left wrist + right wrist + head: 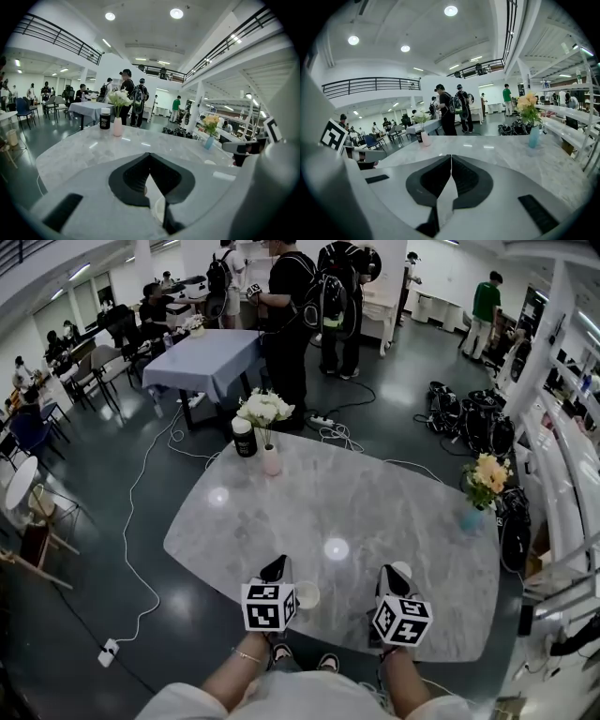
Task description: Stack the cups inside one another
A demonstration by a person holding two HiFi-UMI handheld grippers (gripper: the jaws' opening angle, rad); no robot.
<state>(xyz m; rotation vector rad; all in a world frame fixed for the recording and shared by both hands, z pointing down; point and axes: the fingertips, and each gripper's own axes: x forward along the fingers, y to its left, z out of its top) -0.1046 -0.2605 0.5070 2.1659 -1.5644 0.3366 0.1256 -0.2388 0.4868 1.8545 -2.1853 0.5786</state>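
Two small white cups stand on the marble table [281, 512] near its front edge. One cup [307, 594] sits just right of my left gripper [277, 563], close under its body. In the left gripper view, that cup's rim [159, 211] shows through the gap below the jaws. The other cup [401, 570] stands right beside the tips of my right gripper [389, 573]; whether they touch I cannot tell. Both grippers point away from me, side by side. The left gripper [149, 157] has its tips together with nothing between them. The right gripper [451, 158] is shut too.
A pink vase of white flowers [269, 456] and a dark jar [245, 439] stand at the table's far edge. A blue vase with orange flowers [475, 512] is at the right edge. People, chairs, cables and bags fill the floor beyond.
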